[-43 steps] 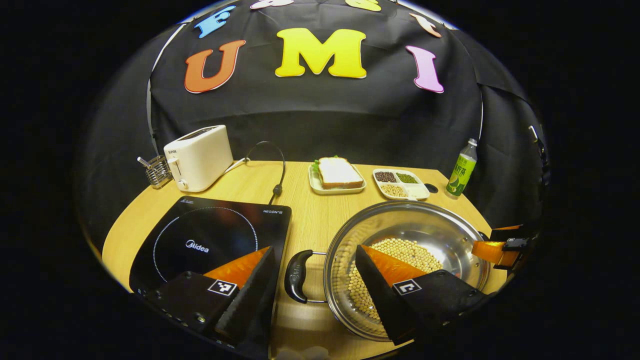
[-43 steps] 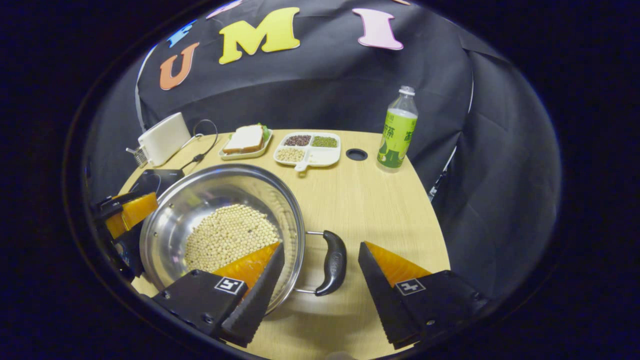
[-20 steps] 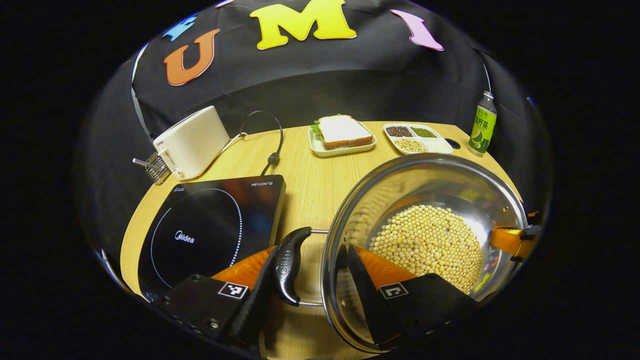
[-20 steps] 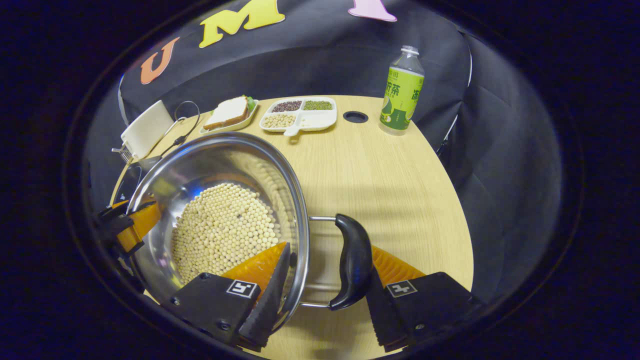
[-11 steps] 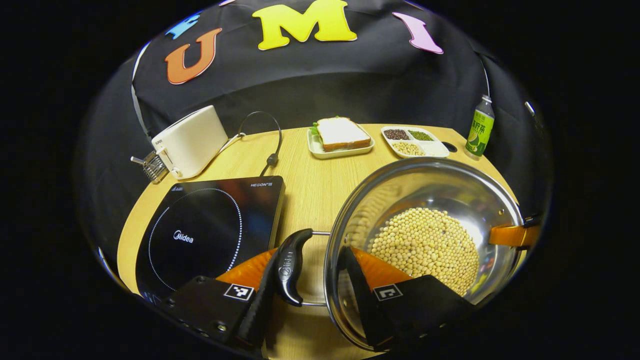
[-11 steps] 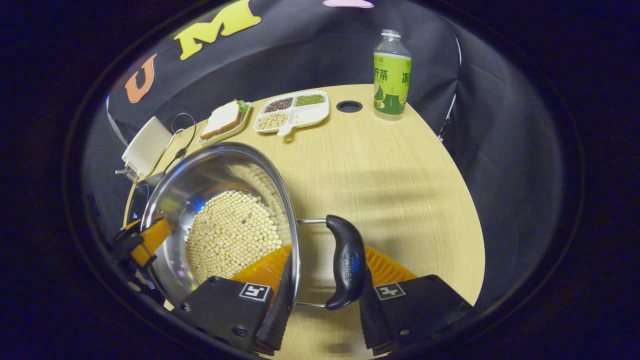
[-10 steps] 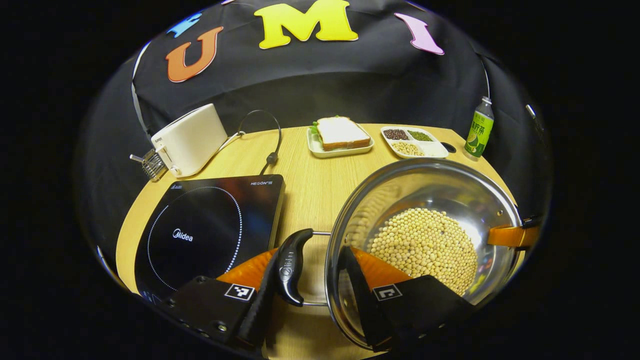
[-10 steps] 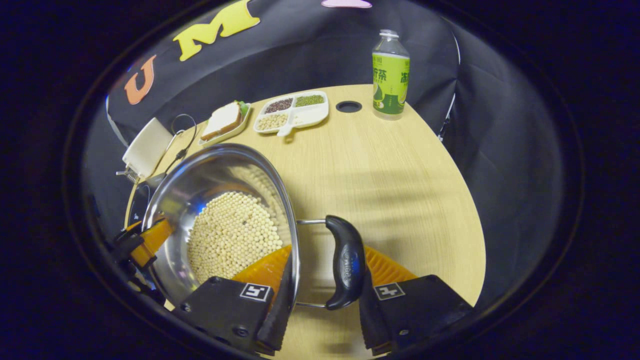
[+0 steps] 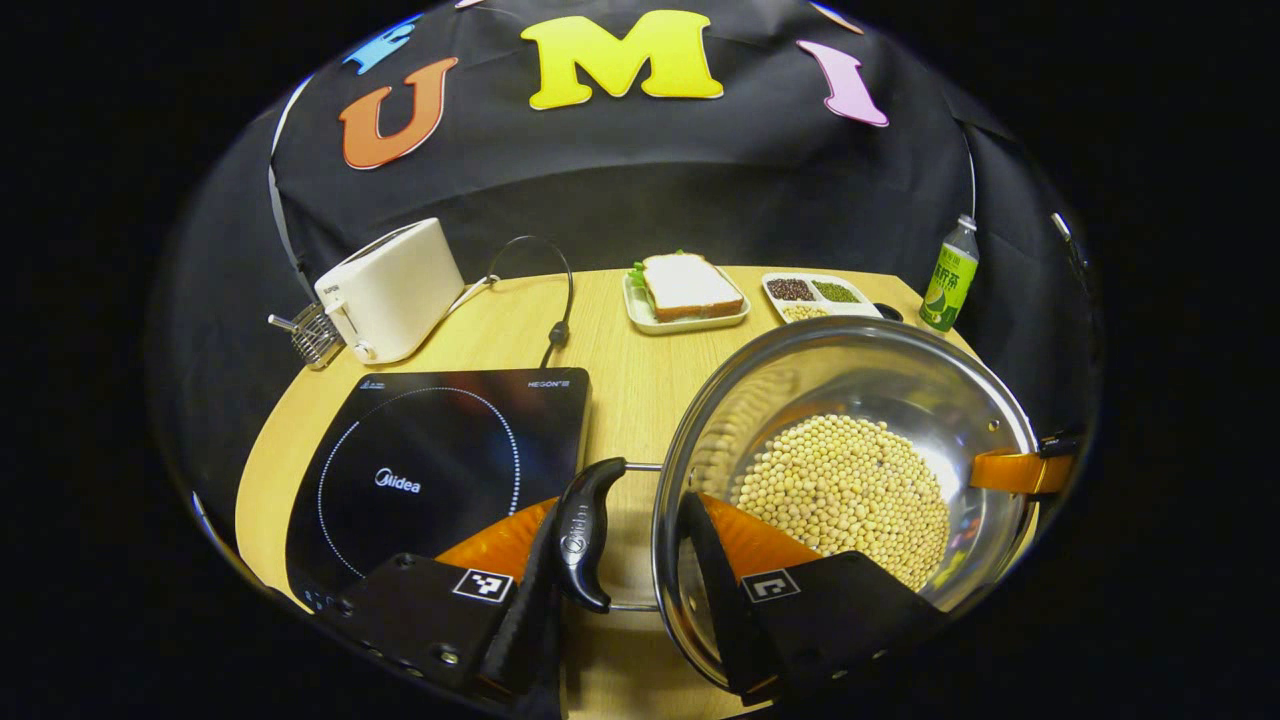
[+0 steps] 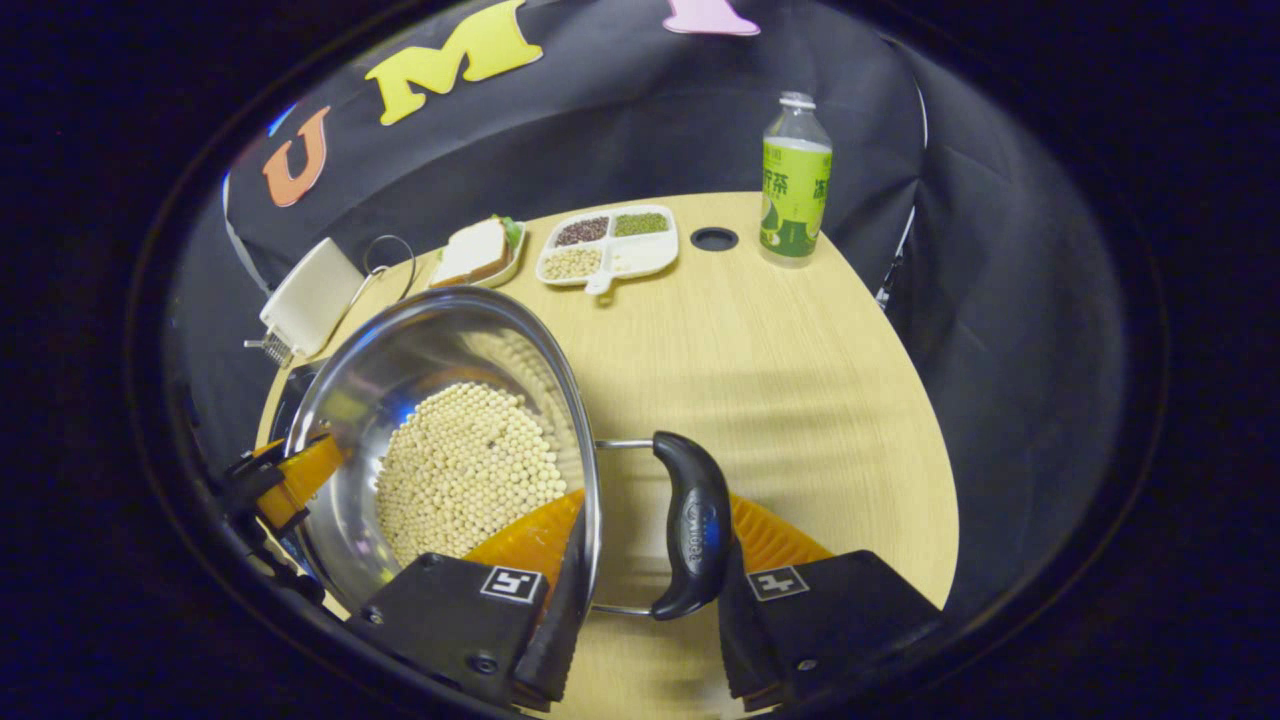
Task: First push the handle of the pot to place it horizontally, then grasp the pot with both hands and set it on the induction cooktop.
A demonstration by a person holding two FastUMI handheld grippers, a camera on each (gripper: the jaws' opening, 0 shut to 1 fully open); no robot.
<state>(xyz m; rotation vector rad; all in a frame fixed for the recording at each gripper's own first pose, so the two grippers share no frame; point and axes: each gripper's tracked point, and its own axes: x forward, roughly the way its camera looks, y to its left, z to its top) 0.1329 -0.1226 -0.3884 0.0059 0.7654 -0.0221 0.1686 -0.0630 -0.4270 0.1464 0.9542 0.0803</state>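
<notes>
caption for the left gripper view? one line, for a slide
Left gripper clamps the rim and handle of a steel pot of soybeans, beside the induction cooktop.

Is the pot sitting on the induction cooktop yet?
No: in the left gripper view the pot is beside the induction cooktop, whose glass top is bare, with light wooden table between them.

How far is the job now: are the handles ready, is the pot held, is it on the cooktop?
Done: both pot handles lie horizontal. In hand: the left gripper and right gripper each grip a handle of the pot of soybeans. Left: set it on the induction cooktop.
</notes>
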